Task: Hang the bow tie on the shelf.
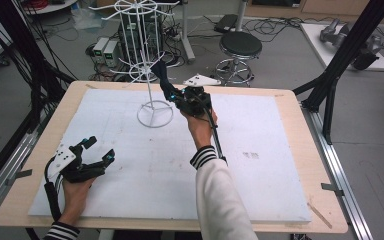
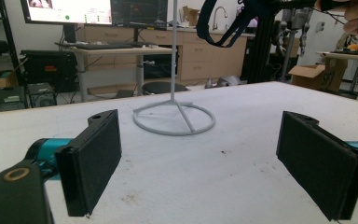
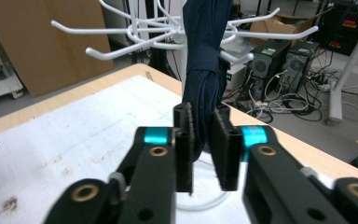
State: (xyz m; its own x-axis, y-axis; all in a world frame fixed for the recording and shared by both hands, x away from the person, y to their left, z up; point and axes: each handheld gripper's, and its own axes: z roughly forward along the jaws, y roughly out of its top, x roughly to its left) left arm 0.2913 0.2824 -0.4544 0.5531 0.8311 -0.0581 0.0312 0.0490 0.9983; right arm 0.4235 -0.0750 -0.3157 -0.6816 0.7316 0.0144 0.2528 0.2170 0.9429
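A white wire rack (image 1: pixel 155 114) with a ring base (image 2: pixel 174 119) stands at the far middle of the white board, its hooks (image 3: pixel 135 35) spreading at the top. A dark navy cloth strap (image 3: pixel 205 70) hangs from one hook (image 1: pixel 161 75) and shows as a loop (image 2: pixel 223 23) high in the left gripper view. My right gripper (image 1: pixel 171 93) is raised at the strap's lower end. Its jaws (image 3: pixel 201 149) stand slightly apart with the strap's end between them, not pinched. My left gripper (image 1: pixel 99 149) rests low at the front left, wide open and empty (image 2: pixel 198 163).
The white board (image 1: pixel 260 175) lies on a wooden table (image 1: pixel 300 150). Behind the table are a black stool (image 1: pixel 240 47), computer boxes and cables on the floor. Black frame posts (image 1: pixel 345 55) rise at the right and left.
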